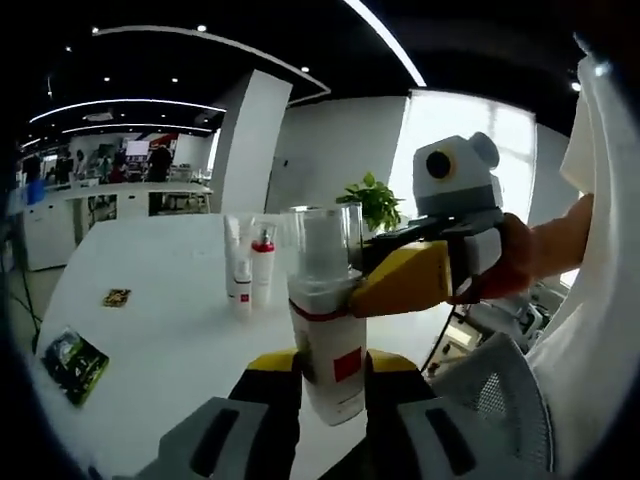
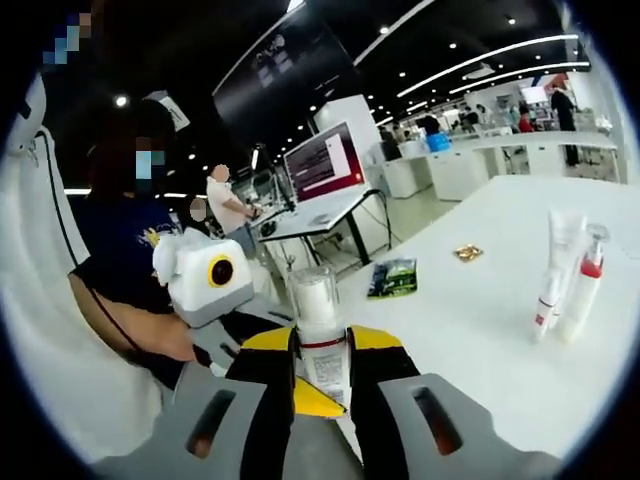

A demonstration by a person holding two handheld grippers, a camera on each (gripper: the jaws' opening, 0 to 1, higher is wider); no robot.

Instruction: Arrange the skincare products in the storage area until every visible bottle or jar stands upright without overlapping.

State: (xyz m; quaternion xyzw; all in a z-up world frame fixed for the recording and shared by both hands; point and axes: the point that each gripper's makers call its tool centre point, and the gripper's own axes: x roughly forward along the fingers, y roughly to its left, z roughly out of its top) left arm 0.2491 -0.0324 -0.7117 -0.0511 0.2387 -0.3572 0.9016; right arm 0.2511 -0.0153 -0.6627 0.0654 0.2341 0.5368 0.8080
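- Skincare bottle (image 1: pixel 328 345) is held up off the white table (image 1: pixel 160 330), upright, between our two grippers; white body, red band and red square on the label, clear cap (image 1: pixel 322 240) on top.
- Left gripper (image 1: pixel 330 385), in the left gripper view: we see its black-and-yellow jaws closed narrow on the lower body of the bottle, one on each side, touching it.
- Right gripper (image 1: pixel 385 270) comes into that view from the right; its yellow jaw tip lies against the bottle just below the clear cap. A hand (image 1: pixel 510 260) grips it from behind.
- Right gripper view: we see the same bottle (image 2: pixel 320 345) standing between this gripper's (image 2: pixel 322 385) own jaws, which pinch it at the shoulder. The left gripper (image 2: pixel 235 335) sits lower left, meeting the bottle from that side.
- Three other products stand upright, close together, farther back on the table: a tall white tube (image 1: pixel 233 258), a clear bottle with a red band (image 1: pixel 263 262), and a small white tube (image 1: pixel 243 290) in front. In the right gripper view they sit at the right (image 2: pixel 567 275).
- A dark green packet (image 1: pixel 72 362) and a small dark square (image 1: pixel 116 297) lie flat on the table, well apart from the group.
- A potted green plant (image 1: pixel 372 200) stands behind the held bottle.
- People stand in the background by a desk with a monitor (image 2: pixel 322 160).
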